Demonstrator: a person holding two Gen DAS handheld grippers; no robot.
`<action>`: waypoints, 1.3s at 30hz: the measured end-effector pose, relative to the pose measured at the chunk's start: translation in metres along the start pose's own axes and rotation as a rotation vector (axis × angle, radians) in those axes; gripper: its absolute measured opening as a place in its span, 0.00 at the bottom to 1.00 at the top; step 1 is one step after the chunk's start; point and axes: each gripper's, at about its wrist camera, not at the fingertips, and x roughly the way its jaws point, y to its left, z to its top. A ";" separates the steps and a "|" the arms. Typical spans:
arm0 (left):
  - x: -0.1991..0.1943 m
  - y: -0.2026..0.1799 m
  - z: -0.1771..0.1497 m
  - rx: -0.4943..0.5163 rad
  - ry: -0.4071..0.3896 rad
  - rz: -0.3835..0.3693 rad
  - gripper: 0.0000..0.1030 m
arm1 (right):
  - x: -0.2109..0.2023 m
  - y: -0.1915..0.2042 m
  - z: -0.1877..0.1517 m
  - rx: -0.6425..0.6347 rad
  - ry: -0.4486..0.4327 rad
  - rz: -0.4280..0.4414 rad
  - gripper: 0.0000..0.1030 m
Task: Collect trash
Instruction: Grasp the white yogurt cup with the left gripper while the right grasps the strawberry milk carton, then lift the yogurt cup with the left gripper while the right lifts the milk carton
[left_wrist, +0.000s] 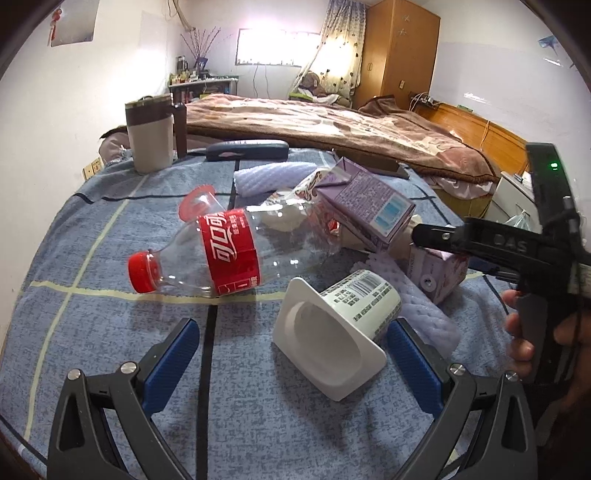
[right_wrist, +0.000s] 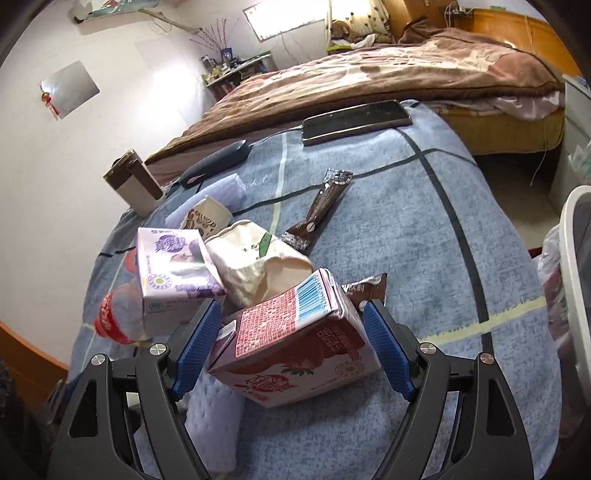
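On the blue checked surface (left_wrist: 92, 229) nothing looks collected yet. Leftmost lies an empty cola bottle (left_wrist: 221, 254) on its side, then a tipped white yogurt cup (left_wrist: 340, 325), purple juice cartons (left_wrist: 373, 210), a crumpled paper cup (right_wrist: 255, 262) and brown wrappers (right_wrist: 321, 210). Left tongs (left_wrist: 291, 362) gape wide, empty, before the cup. Right tongs (right_wrist: 291, 347) straddle a dented red milk carton (right_wrist: 295, 339), jaws not yet pressing it.
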 end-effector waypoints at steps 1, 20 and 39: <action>0.001 -0.001 0.000 0.000 -0.001 -0.005 1.00 | -0.001 0.002 0.000 -0.025 -0.001 0.002 0.78; 0.004 -0.004 0.000 -0.056 0.002 -0.120 0.68 | -0.029 -0.002 -0.008 -0.122 -0.076 0.048 0.44; -0.001 0.006 -0.005 -0.090 0.008 -0.096 0.68 | -0.059 -0.003 -0.049 -0.433 -0.020 0.115 0.71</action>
